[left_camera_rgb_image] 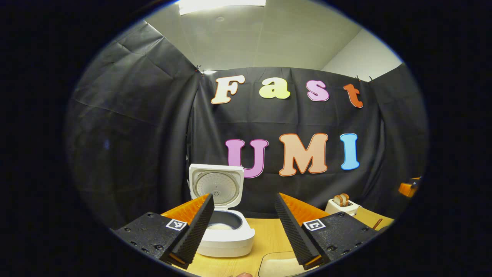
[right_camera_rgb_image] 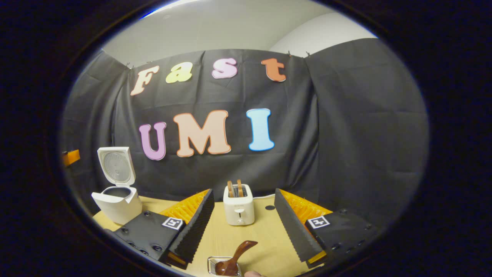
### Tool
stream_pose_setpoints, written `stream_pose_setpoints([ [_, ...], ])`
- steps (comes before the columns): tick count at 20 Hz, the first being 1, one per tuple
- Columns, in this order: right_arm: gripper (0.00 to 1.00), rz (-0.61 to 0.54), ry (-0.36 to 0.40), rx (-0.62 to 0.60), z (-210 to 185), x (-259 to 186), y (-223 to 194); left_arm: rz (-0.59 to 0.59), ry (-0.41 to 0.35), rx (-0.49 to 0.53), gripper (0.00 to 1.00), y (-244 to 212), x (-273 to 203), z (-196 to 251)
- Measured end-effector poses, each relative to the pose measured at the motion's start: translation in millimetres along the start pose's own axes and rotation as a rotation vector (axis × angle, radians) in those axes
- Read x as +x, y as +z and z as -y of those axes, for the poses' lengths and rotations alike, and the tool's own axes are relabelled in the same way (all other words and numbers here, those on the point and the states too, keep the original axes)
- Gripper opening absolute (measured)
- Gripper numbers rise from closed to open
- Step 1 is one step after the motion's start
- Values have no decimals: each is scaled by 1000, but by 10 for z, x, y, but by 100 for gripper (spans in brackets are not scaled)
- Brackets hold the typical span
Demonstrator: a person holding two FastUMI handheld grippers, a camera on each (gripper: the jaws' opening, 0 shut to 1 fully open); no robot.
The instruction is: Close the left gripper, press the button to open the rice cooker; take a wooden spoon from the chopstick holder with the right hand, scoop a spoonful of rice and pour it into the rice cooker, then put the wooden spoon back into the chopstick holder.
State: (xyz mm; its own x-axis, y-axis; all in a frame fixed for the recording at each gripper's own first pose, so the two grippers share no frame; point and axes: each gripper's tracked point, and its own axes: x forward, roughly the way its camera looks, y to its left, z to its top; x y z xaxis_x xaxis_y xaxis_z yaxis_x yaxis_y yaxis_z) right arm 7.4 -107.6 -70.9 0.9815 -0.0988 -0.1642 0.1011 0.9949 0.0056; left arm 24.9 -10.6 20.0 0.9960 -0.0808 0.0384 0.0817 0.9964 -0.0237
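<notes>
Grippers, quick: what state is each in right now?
Left tool: open, holding nothing, cooker with raised lid ahead.
Right tool: open, holding nothing, spoon in the holder below.

Bare tabletop [right_camera_rgb_image: 265, 234] runs between the spread right jaws to the toaster [right_camera_rgb_image: 239, 206], which blocks straight ahead.

left: my gripper [left_camera_rgb_image: 244, 225] level, fingers spread wide, holding nothing | right: my gripper [right_camera_rgb_image: 243, 221] level, fingers spread, holding nothing
</notes>
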Motion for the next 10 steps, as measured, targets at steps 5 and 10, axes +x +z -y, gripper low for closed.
stream_pose_setpoints([
  [5, 100, -121, 42, -14, -14, 105, -544, 19, -3, 19, 94, 99, -119, 87],
  [10, 100, -234, 45, -16, 56, 176, -1062, 30, 8, 15, 94, 191, -182, 105],
])
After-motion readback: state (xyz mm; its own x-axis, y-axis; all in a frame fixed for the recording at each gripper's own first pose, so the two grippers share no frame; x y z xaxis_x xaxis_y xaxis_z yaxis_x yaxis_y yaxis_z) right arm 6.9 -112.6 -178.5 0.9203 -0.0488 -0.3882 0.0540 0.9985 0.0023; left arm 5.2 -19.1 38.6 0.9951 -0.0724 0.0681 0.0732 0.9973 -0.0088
